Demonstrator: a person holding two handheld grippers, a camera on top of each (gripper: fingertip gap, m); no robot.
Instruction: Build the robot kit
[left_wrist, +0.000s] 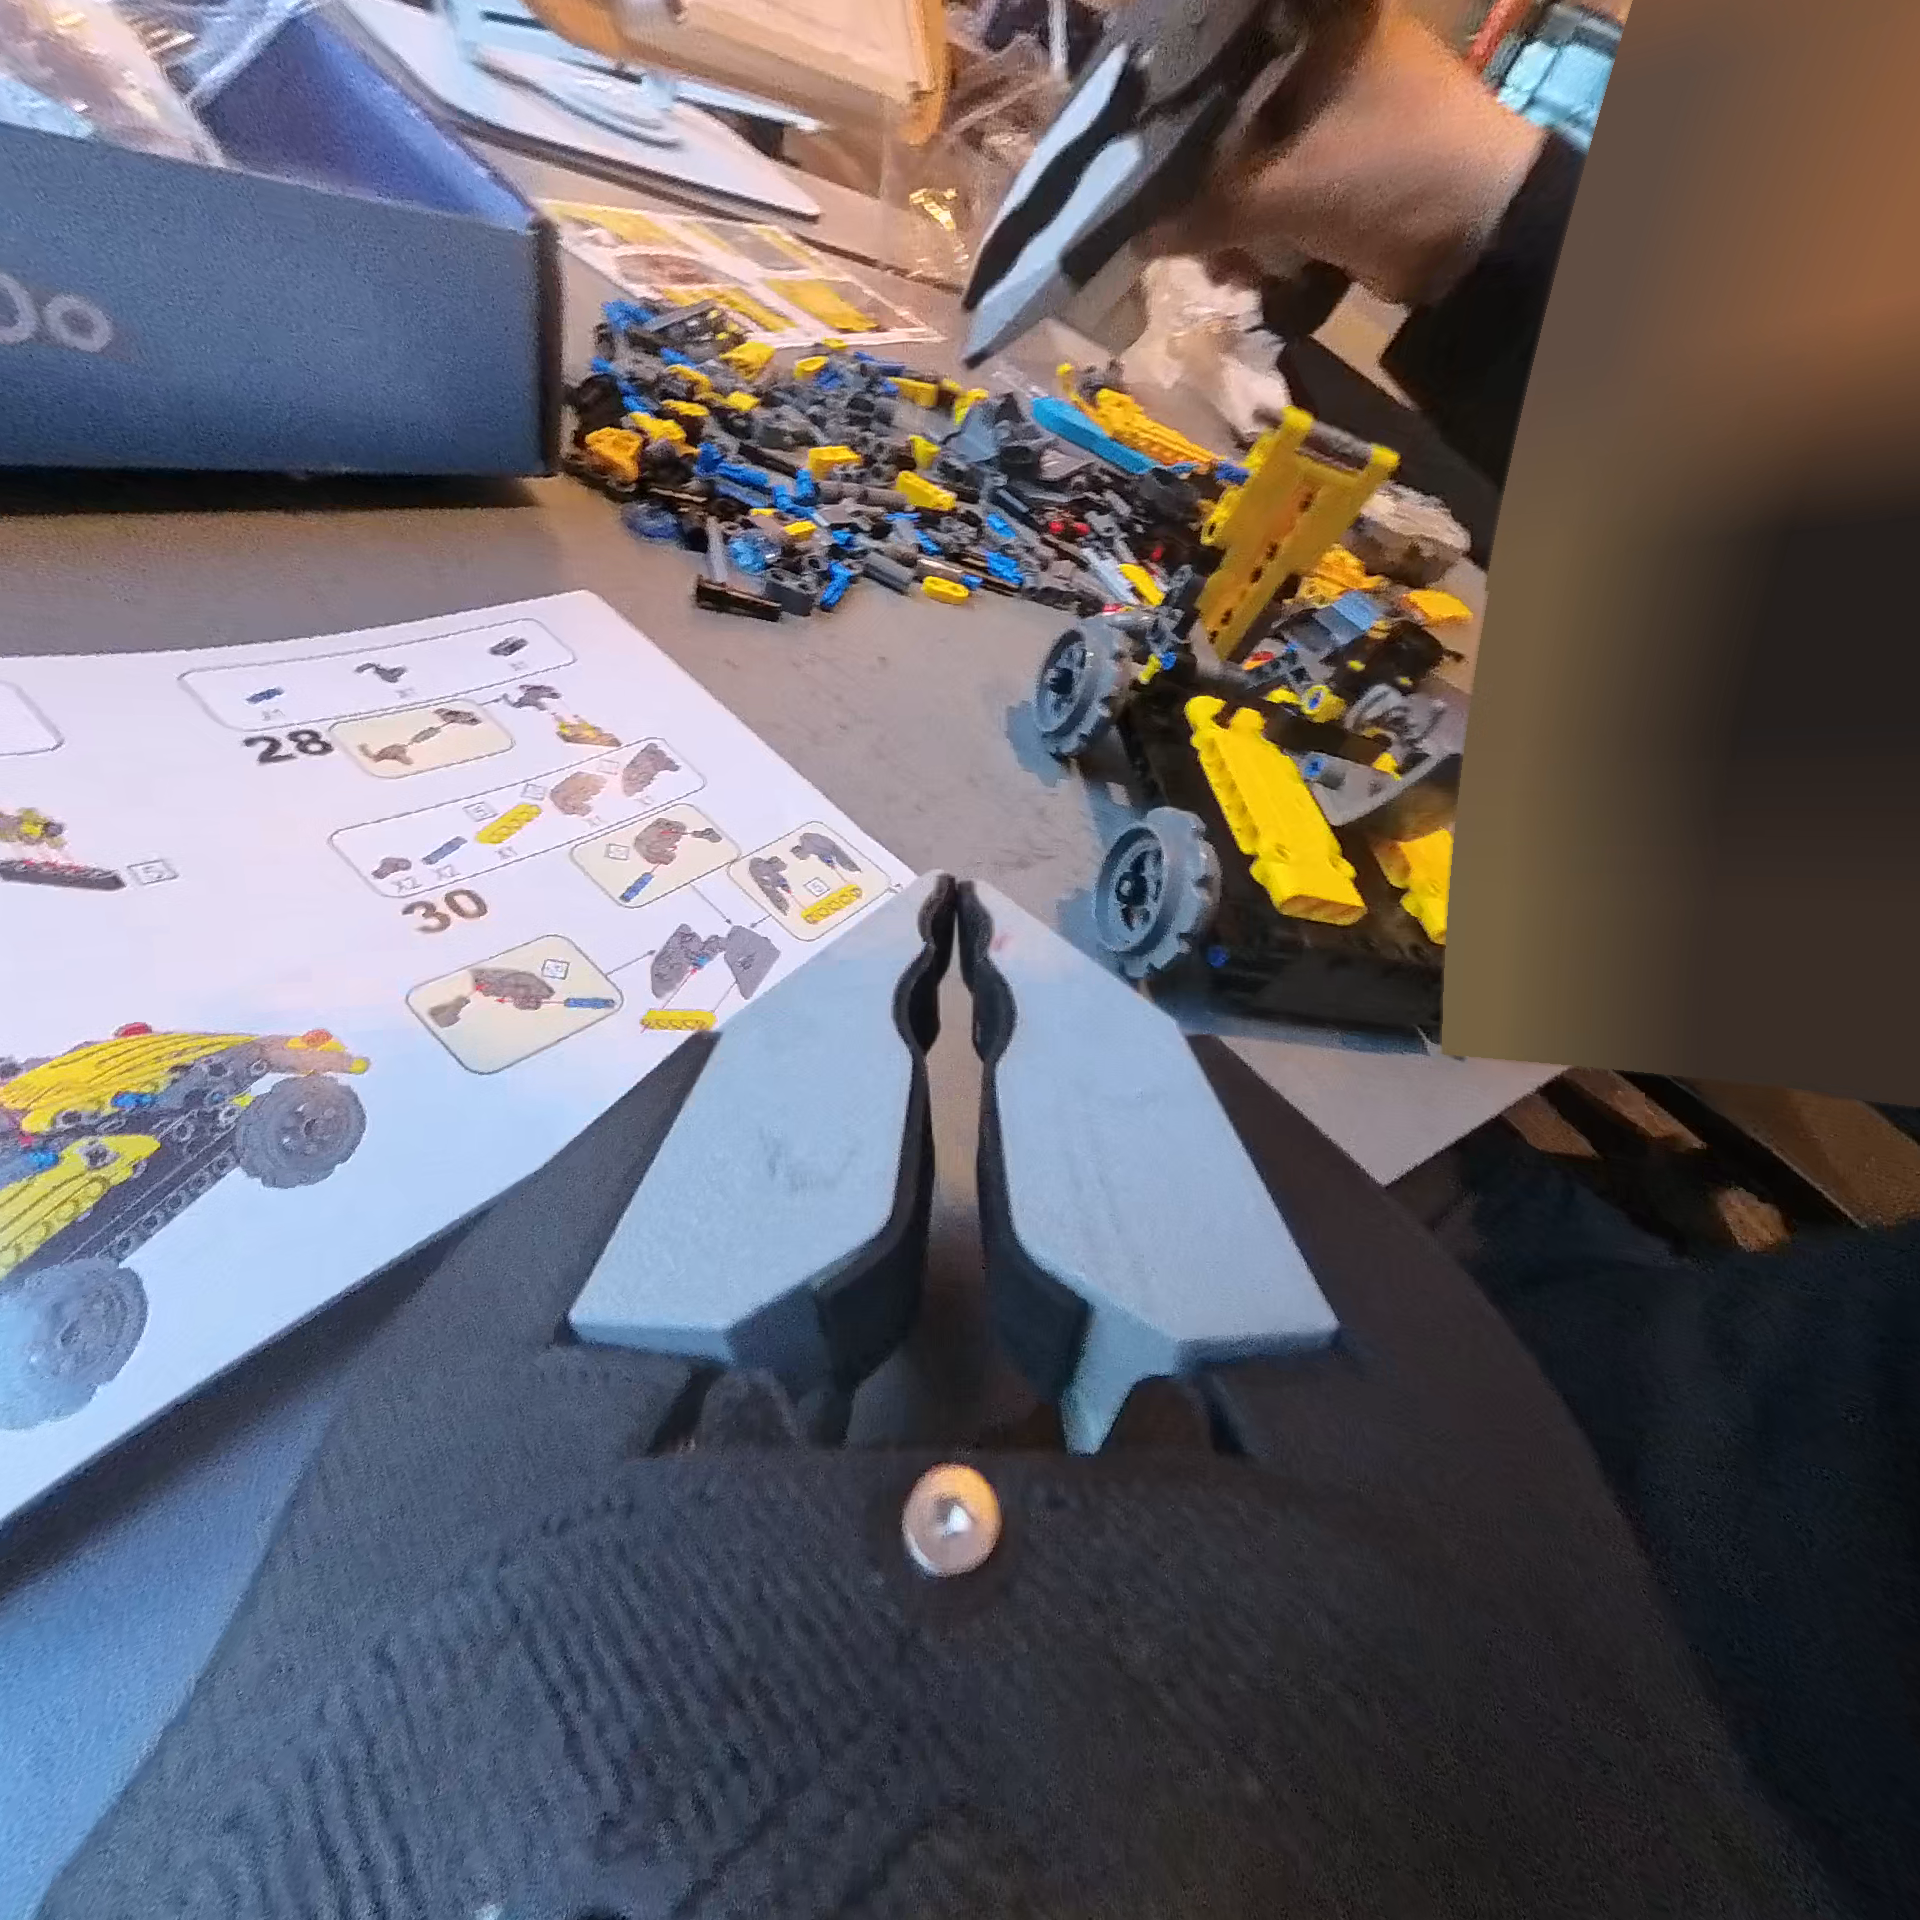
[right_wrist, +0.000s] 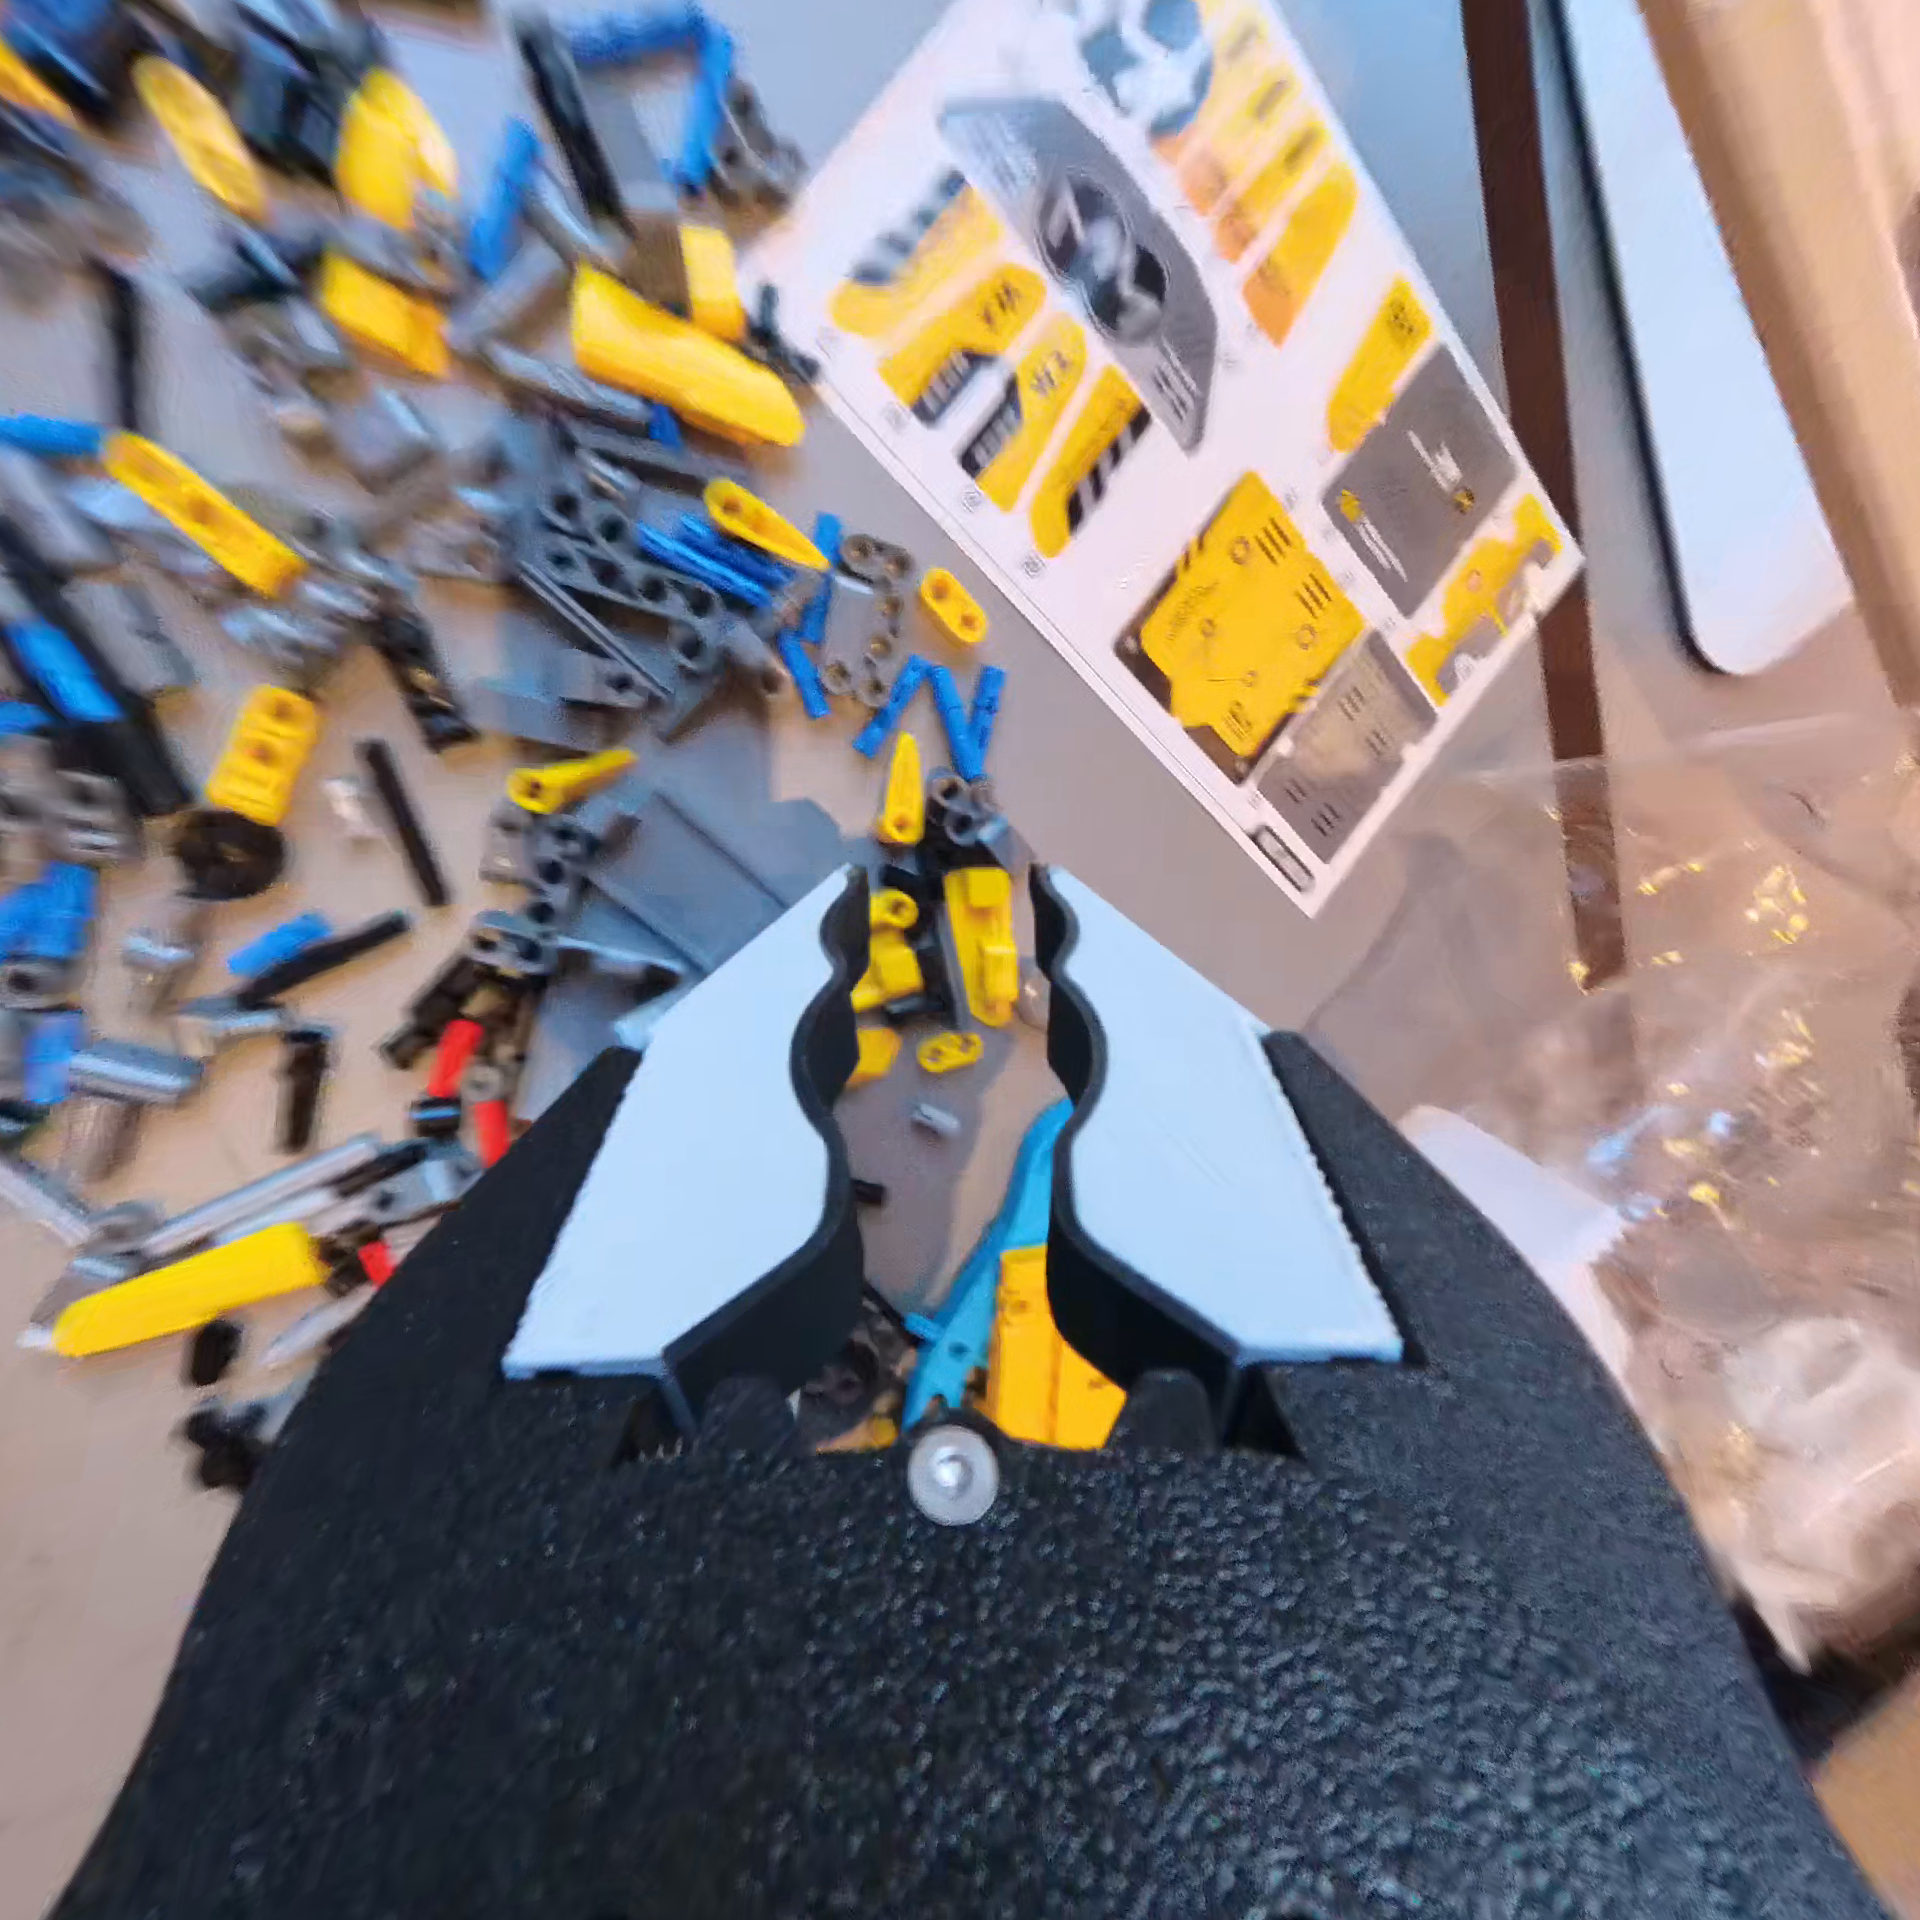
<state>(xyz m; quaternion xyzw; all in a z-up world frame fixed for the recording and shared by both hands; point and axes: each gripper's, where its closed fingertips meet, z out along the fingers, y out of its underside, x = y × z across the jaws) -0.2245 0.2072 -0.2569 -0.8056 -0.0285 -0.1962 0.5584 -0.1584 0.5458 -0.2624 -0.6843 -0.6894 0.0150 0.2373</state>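
Left gripper (left_wrist: 954, 902) low over the near edge of the grey table (left_wrist: 883, 707), jaws pressed together at the tips with nothing between them; tips just over the corner of the open instruction booklet (left_wrist: 395, 883), which lies flat to the left with build steps and a yellow vehicle drawing on it; half-built yellow and black vehicle (left_wrist: 1278, 769) off to the right, grey wheels on, a yellow beam sticking up from it; big pile of loose yellow, blue and grey bricks (left_wrist: 831, 468) further back, beside a dark blue box (left_wrist: 270, 312); right gripper (left_wrist: 1013, 301) hanging above the far end of that pile, held in a hand (left_wrist: 1382, 177), can't tell from that angle how its jaws stand. From the right wrist view, right gripper (right_wrist: 948, 883) pointing down at the scattered parts (right_wrist: 436, 582), jaws apart and empty; a small yellow piece (right_wrist: 982, 935) and a few yellow bits lying on the table in the gap between the fingers, not gripped; light blue part (right_wrist: 987, 1268) lower down under the jaws; sticker sheet (right_wrist: 1195, 436) just past the pile to the upper right; crinkly clear plastic bags (right_wrist: 1683, 1039) on the right; bit blurry overall.
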